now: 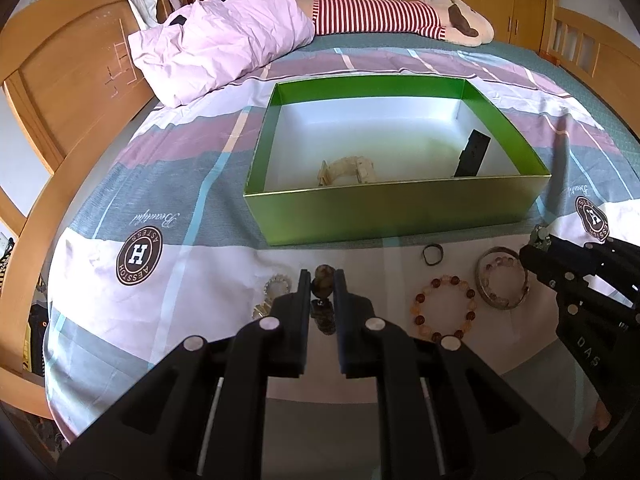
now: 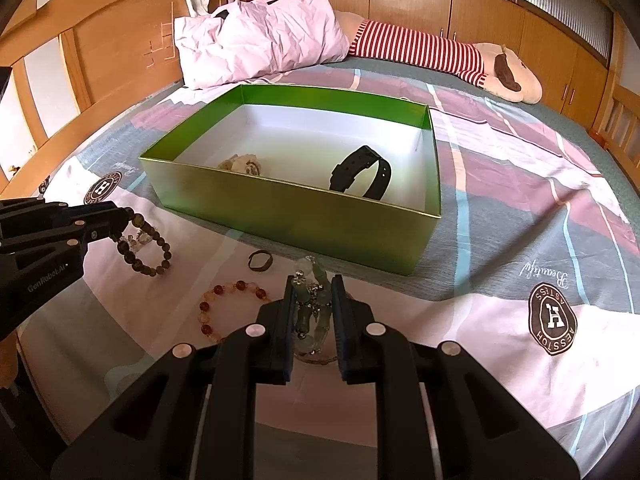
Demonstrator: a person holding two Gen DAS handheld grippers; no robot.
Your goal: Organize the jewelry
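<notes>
My left gripper (image 1: 322, 276) is shut on a dark brown bead bracelet (image 1: 323, 286); in the right wrist view that bracelet (image 2: 154, 268) trails from the left gripper (image 2: 127, 216) onto the bedspread. My right gripper (image 2: 314, 282) is shut on a pale green bead bracelet (image 2: 310, 306); in the left wrist view the right gripper (image 1: 535, 240) sits at the right, just in front of the box. The open green box (image 1: 392, 208) (image 2: 280, 216) holds a cream bracelet (image 1: 348, 170) (image 2: 242, 164) and a black watch strap (image 1: 474, 154) (image 2: 362, 174).
Loose on the bedspread between the grippers lie an amber bead bracelet (image 1: 456, 280) (image 2: 218, 289), a bangle (image 1: 482, 288), a small dark ring (image 1: 425, 255) (image 2: 251, 261) and a clear crystal bracelet (image 1: 276, 284). A pink pillow (image 1: 224, 40) and a striped plush toy (image 1: 376, 16) lie beyond the box.
</notes>
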